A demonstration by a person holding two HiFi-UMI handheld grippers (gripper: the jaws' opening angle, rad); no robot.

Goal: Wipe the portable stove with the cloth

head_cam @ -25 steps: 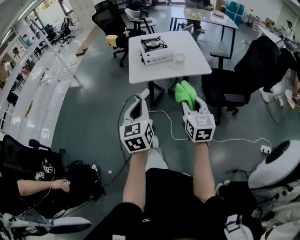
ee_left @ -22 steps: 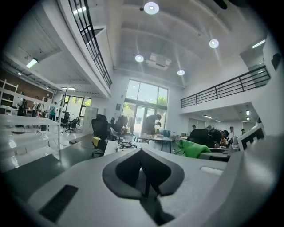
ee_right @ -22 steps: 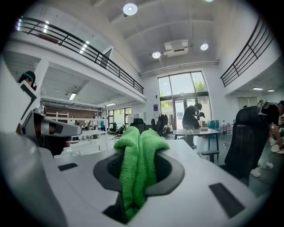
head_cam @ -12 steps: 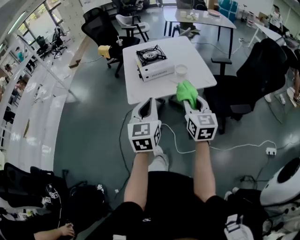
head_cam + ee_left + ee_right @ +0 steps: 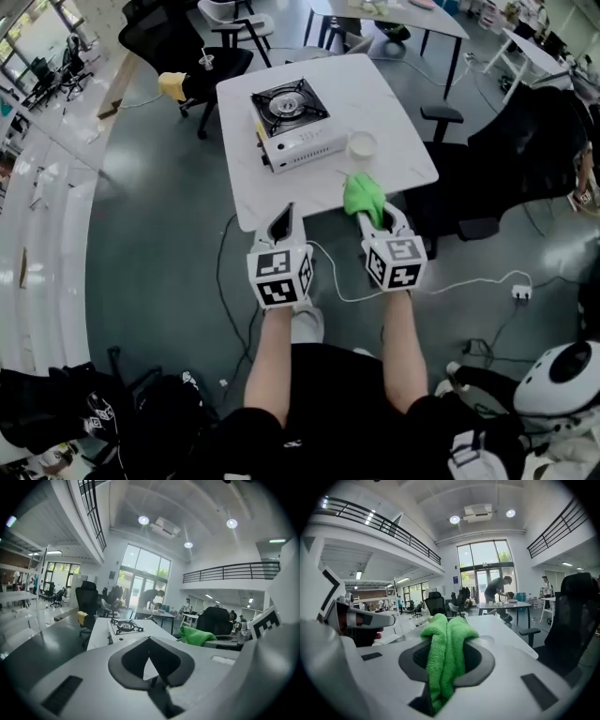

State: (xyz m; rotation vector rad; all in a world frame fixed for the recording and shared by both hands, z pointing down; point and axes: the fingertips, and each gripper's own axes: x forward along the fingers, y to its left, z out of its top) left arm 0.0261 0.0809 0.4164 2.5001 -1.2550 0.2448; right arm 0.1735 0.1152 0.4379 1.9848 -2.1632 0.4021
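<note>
1. Two hand-held grippers reach forward side by side, each on a bare forearm, with their tips at the near edge of a white table (image 5: 403,141).
2. In its own view the left gripper (image 5: 149,638) has its jaws closed tip to tip with nothing between them. Only a sliver of the table top shows through the loop behind the tips.
3. In its own view the right gripper (image 5: 447,632) is clamped on a green cloth (image 5: 363,195). The cloth stands up in a bunched fold above the jaws and hangs down into the slot between them.
4. From the head view the cloth sits over the table's near edge, on the right half. It is held in the air and is apart from the stove.
5. On the far left part of the table stands the portable stove (image 5: 292,117). It has a white body and a black burner grate on top, and its front panel faces the person.
6. Just beside the stove's right front corner is a small white bowl (image 5: 361,144), which lies between the stove and the cloth.
7. Right of the table, close to its edge, stands a black office chair (image 5: 525,141).
8. Below the grippers a white cable (image 5: 450,284) trails across the grey floor (image 5: 159,253) and off to the right.
9. In the right gripper view, a person (image 5: 497,588) in the background bends over another table in front of tall windows.
</note>
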